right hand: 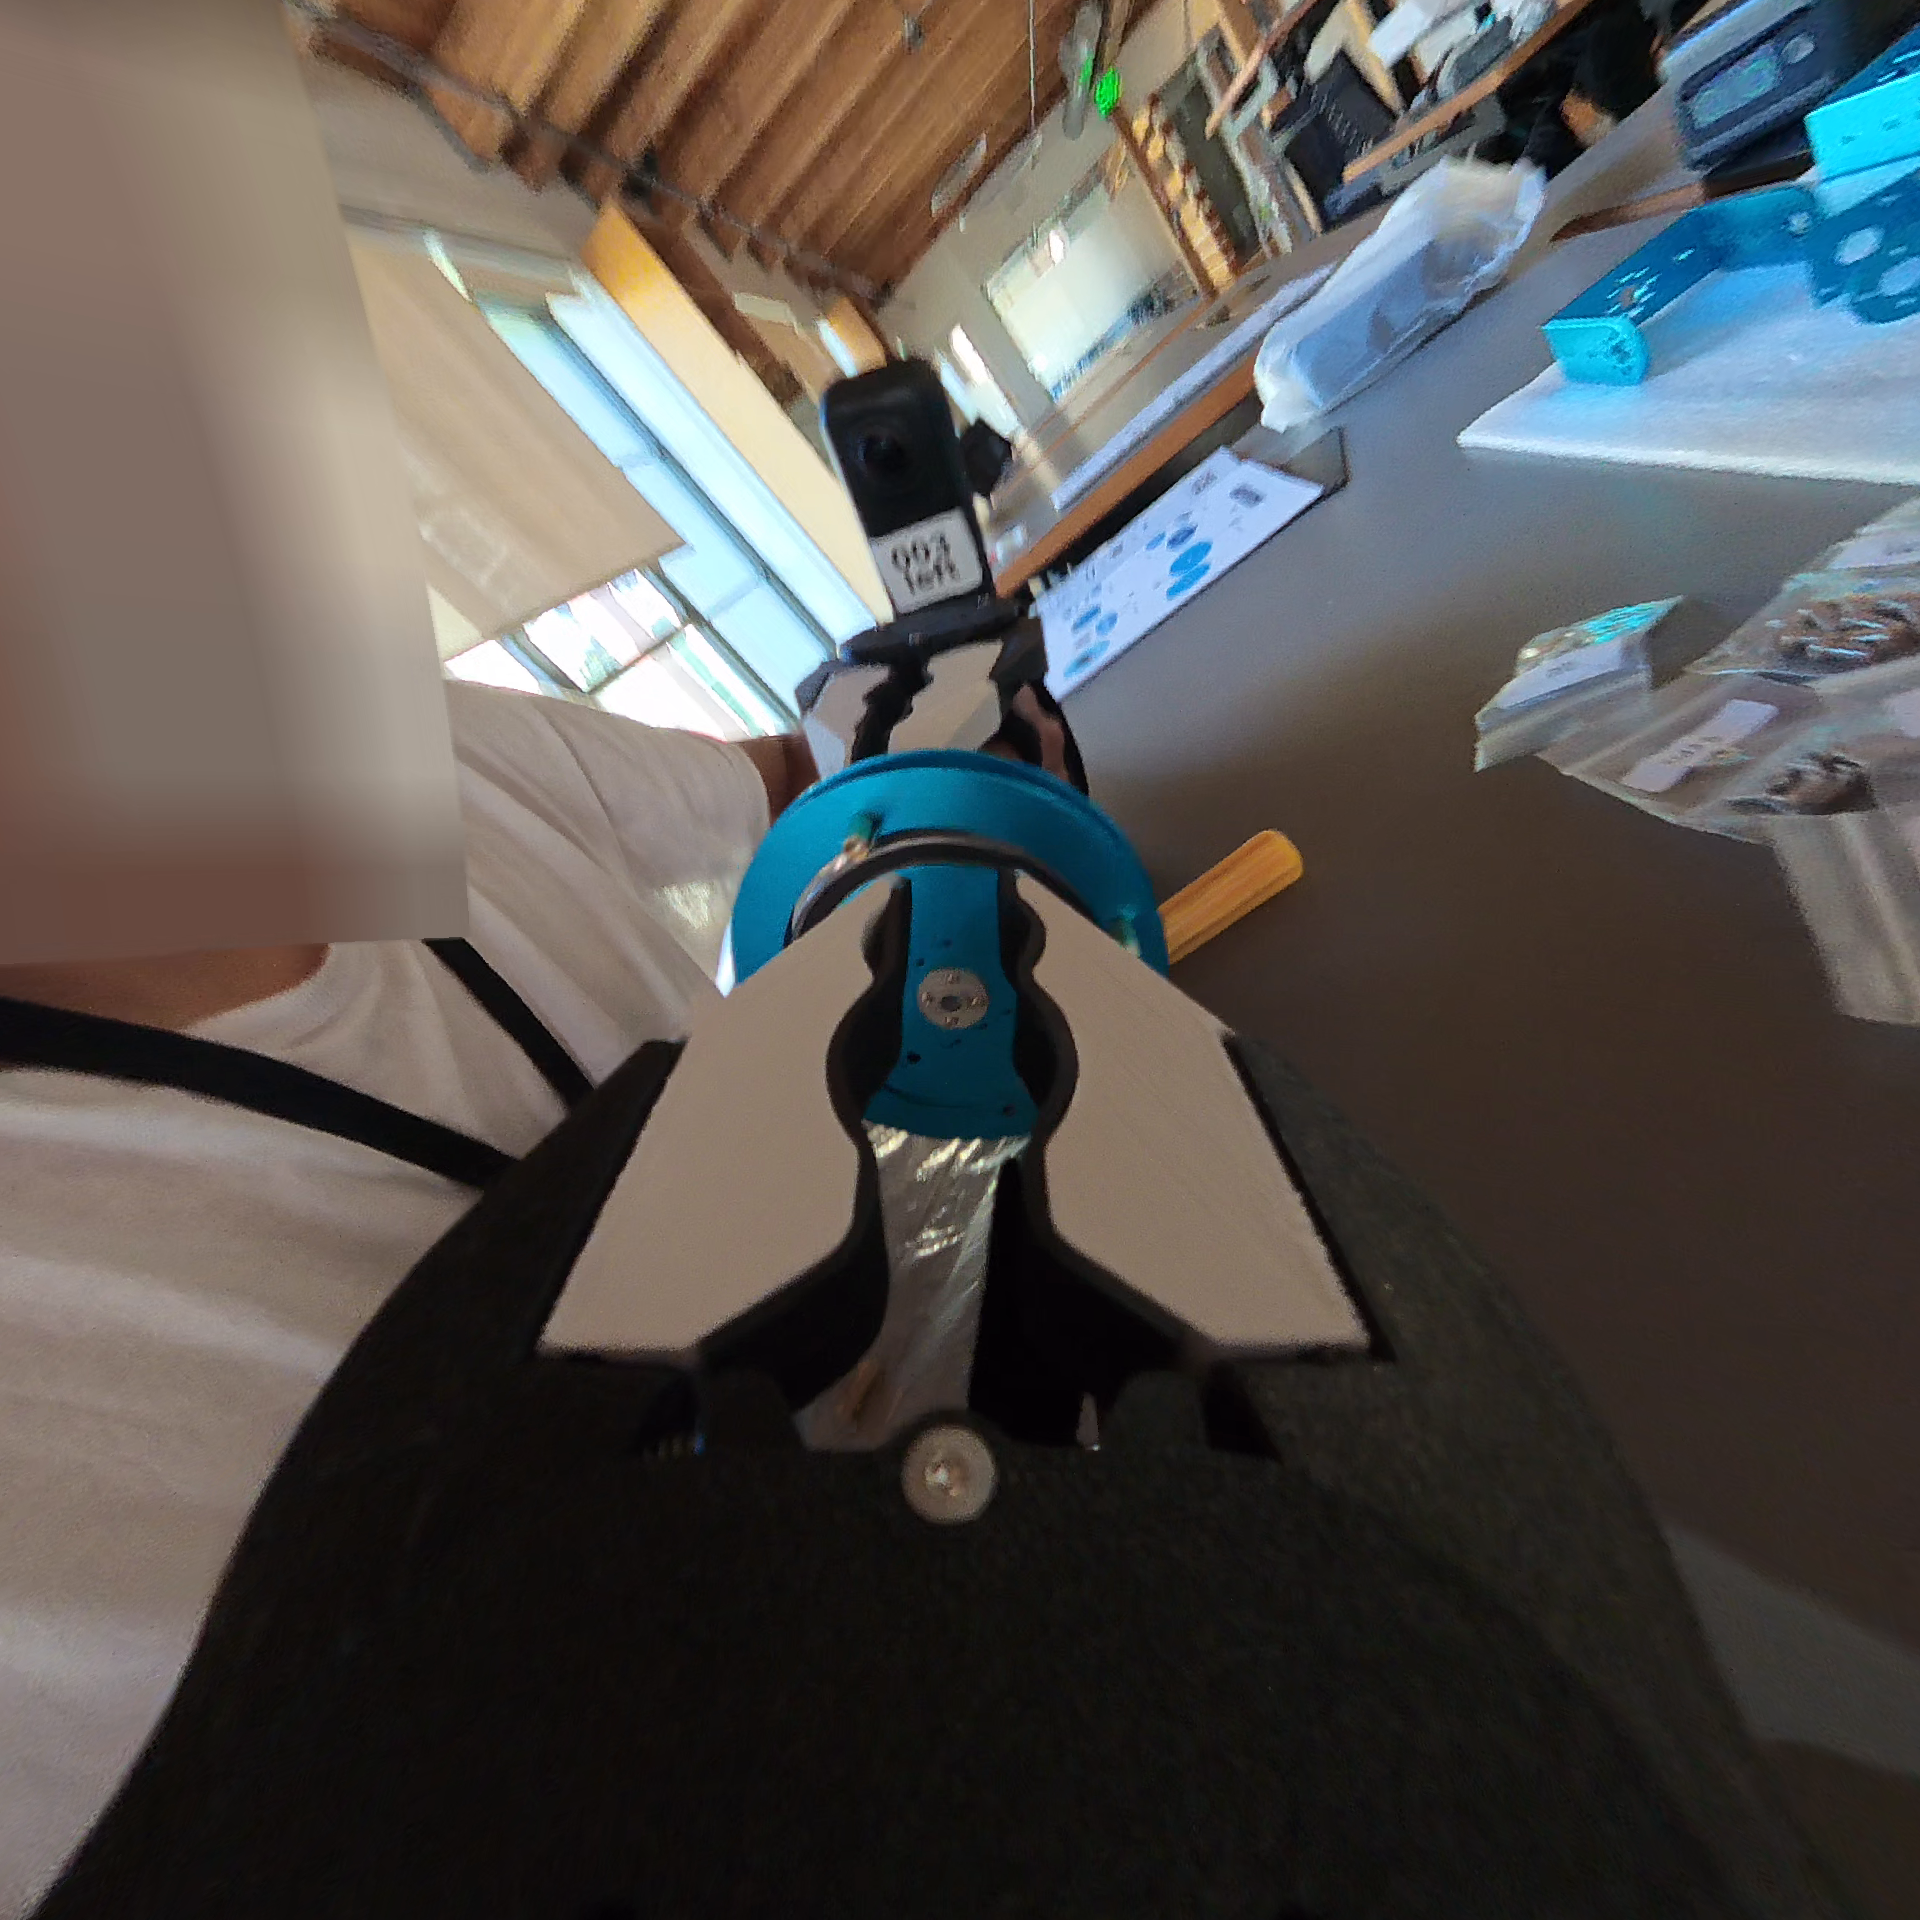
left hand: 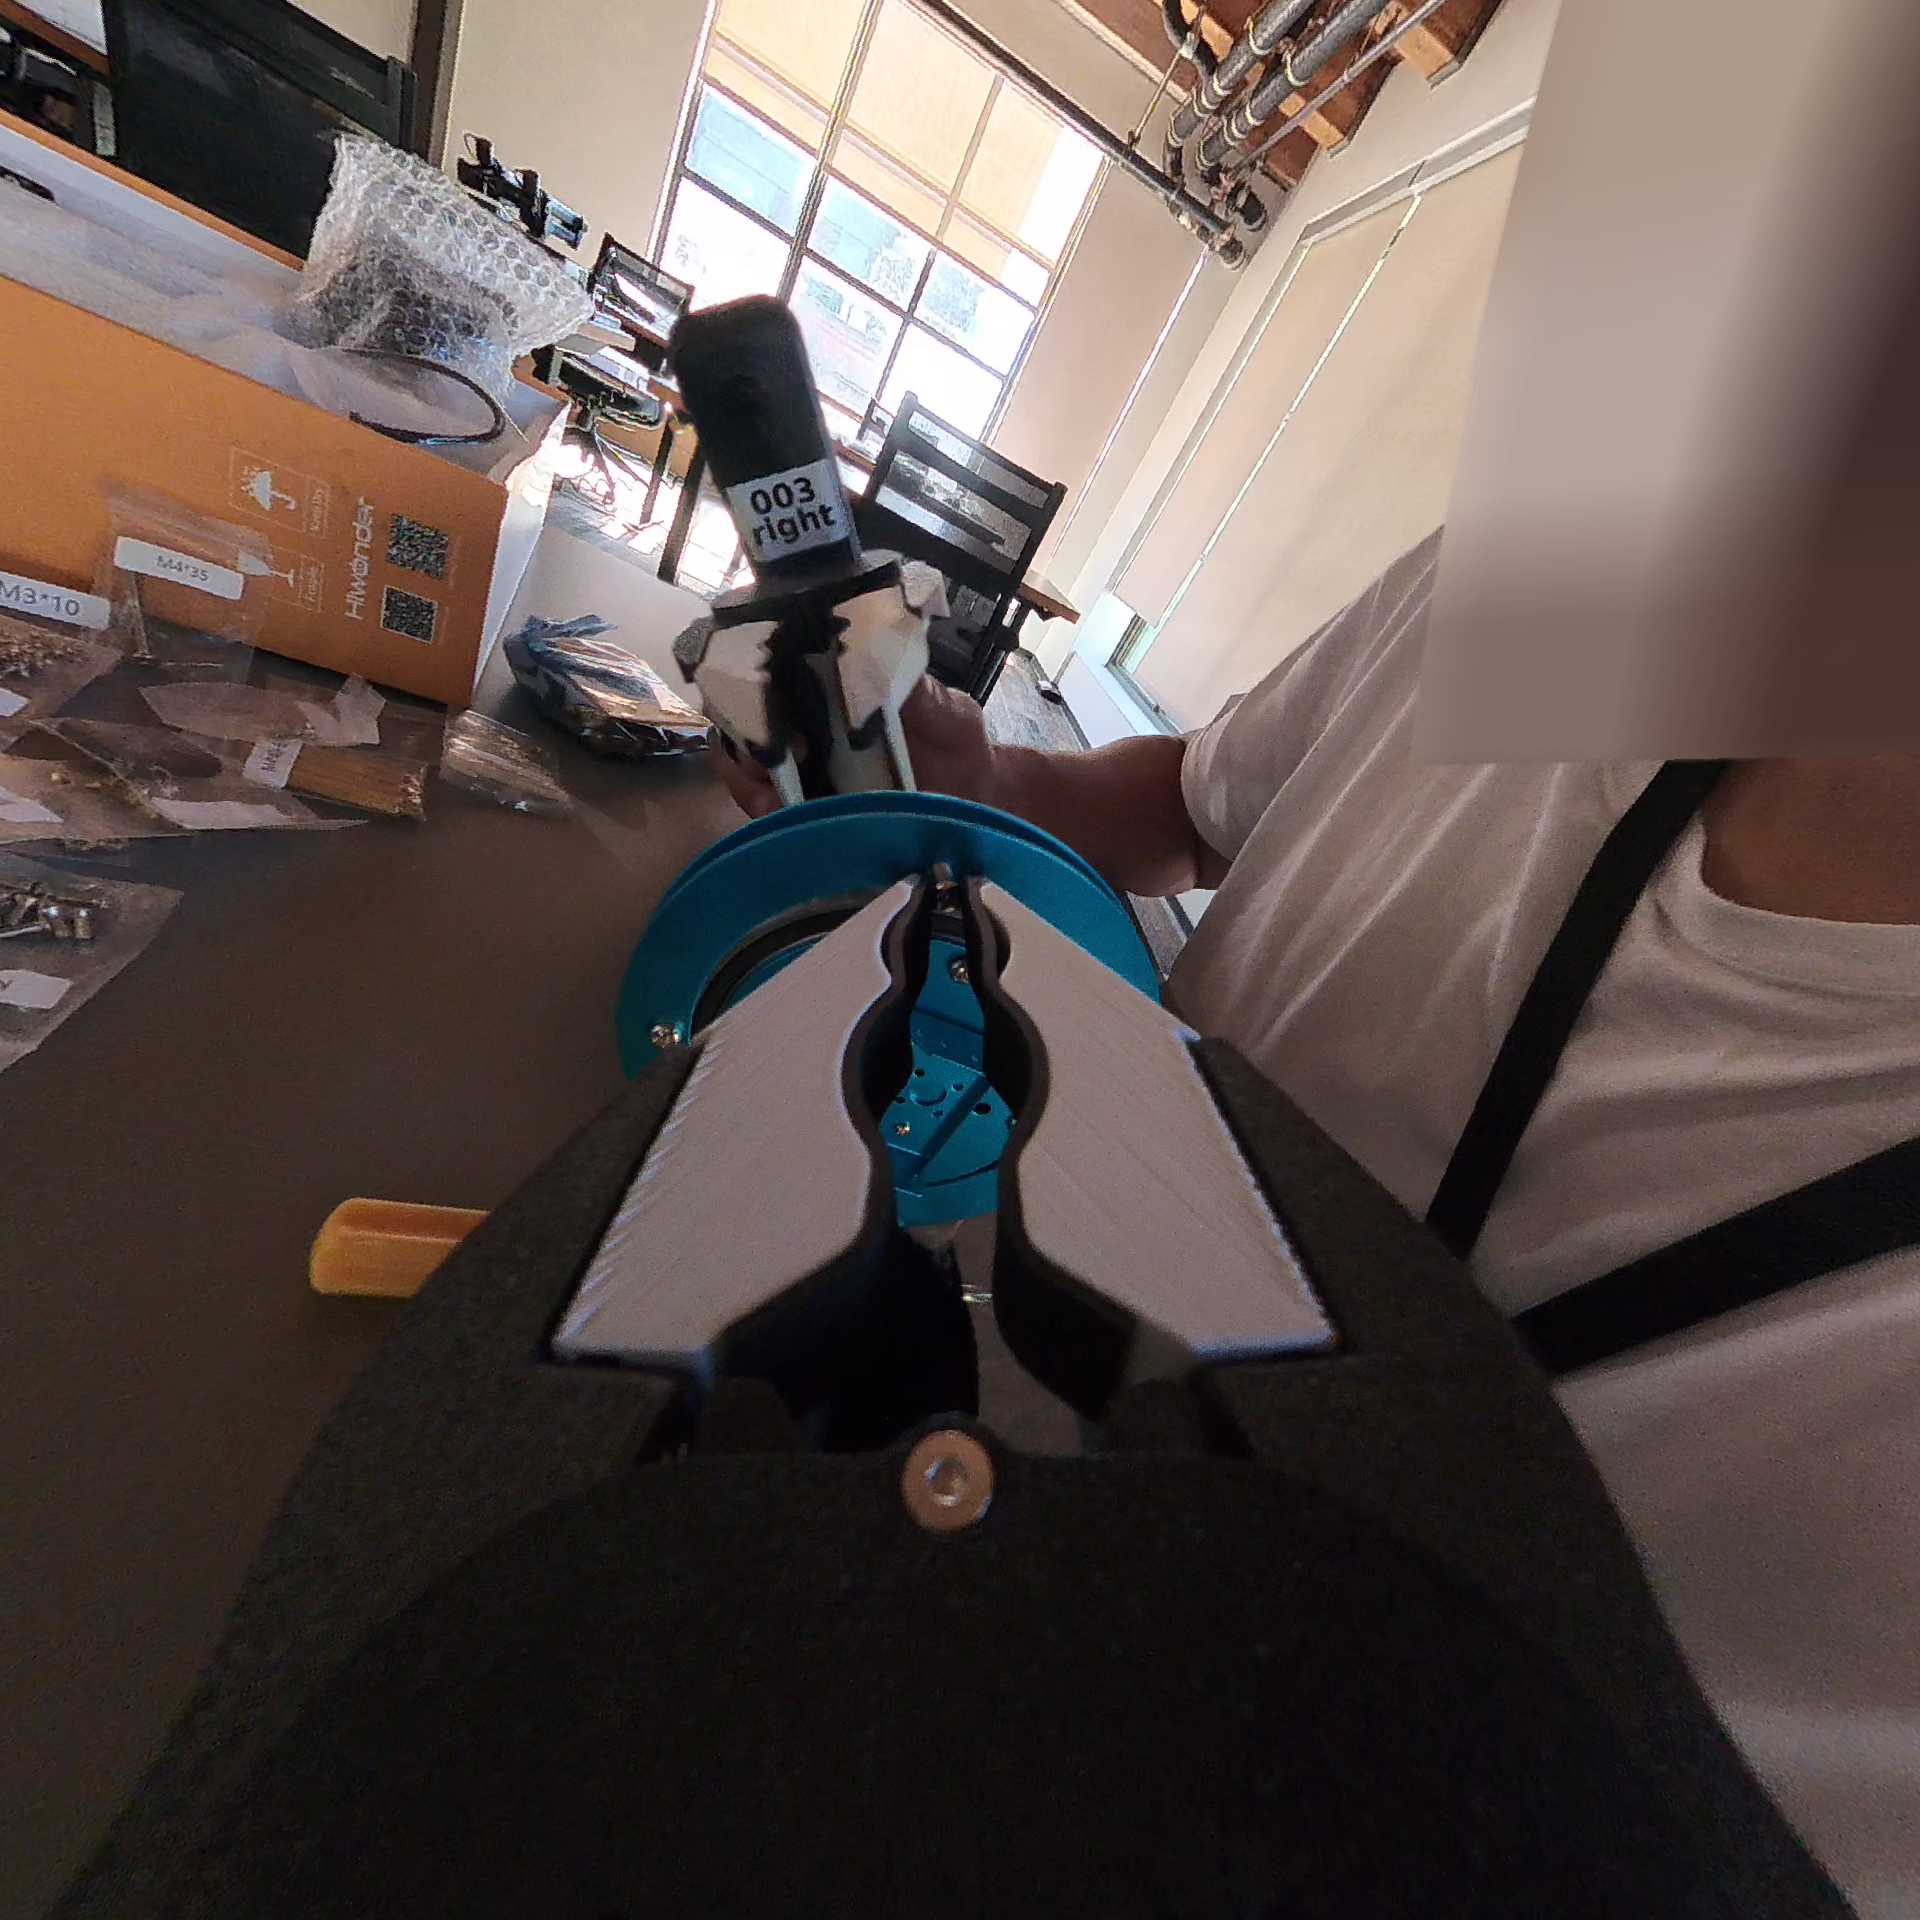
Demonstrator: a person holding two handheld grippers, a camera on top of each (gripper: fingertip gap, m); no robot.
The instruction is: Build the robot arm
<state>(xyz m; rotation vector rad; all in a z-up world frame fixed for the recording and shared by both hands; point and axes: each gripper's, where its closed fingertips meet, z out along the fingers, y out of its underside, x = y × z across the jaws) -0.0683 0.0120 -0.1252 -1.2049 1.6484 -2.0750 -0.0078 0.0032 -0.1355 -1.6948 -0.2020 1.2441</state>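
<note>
A blue metal disc assembly (left hand: pixel 790 873) with a blue perforated bracket (left hand: pixel 935 1122) is held above the dark table (left hand: pixel 260 1039) between both grippers, which face each other. My left gripper (left hand: pixel 940 883) is shut, its white fingertips (left hand: pixel 831 997) pinching the disc's rim by a small screw. My right gripper (right hand: pixel 951 883) is shut on the blue bracket (right hand: pixel 951 1039) of the same disc (right hand: pixel 790 883). A crinkled silver bag (right hand: pixel 935 1247) shows below between its fingers. Each gripper also shows beyond the disc in the other's view, the right one (left hand: pixel 821 717) and the left one (right hand: pixel 925 707).
A yellow handle (left hand: pixel 384 1247) lies on the table under the disc, also in the right wrist view (right hand: pixel 1231 883). An orange box (left hand: pixel 260 499), bubble wrap (left hand: pixel 416 260) and bags of screws (left hand: pixel 104 727) lie left. A printed sheet (right hand: pixel 1174 561), blue parts (right hand: pixel 1766 281) and bags (right hand: pixel 1714 707) lie right. A person in a white shirt (left hand: pixel 1558 1039) is close. Spacing between my two grippers at the tips: around 7 centimeters.
</note>
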